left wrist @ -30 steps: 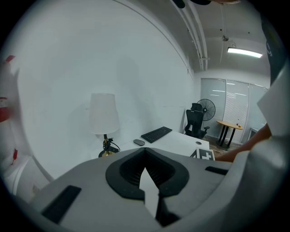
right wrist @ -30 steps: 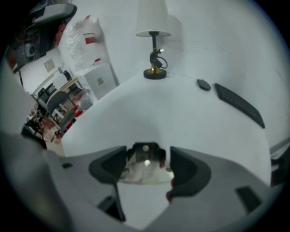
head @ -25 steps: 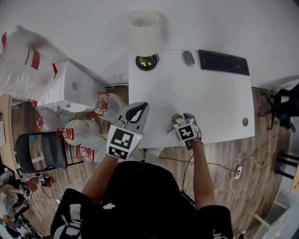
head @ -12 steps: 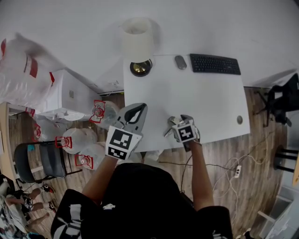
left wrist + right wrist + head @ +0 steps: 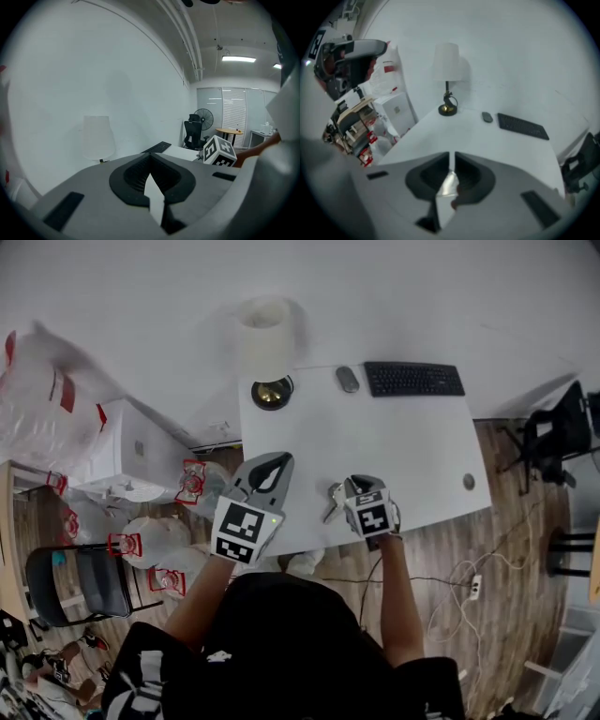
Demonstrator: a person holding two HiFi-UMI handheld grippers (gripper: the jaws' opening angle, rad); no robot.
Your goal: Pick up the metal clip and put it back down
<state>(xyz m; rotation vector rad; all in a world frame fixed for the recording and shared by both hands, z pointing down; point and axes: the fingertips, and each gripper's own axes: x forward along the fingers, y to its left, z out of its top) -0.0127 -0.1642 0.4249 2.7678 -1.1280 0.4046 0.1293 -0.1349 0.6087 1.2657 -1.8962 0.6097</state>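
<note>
My right gripper hangs over the front edge of the white table. Its jaws have just been closing and now pinch the metal clip, a small shiny piece between the pads. In the head view the clip sticks out to the left of the jaws as a silvery bit. My left gripper floats at the table's front left corner with its jaws together and nothing in them. In its own view the left gripper points level across the table towards the lamp.
A lamp stands at the table's back left corner. A mouse and a black keyboard lie along the back edge. A white cabinet and plastic bags crowd the floor at left, near a chair.
The right gripper has risen off the table's front edge and its jaws have closed on the clip. The left gripper has lifted a little.
</note>
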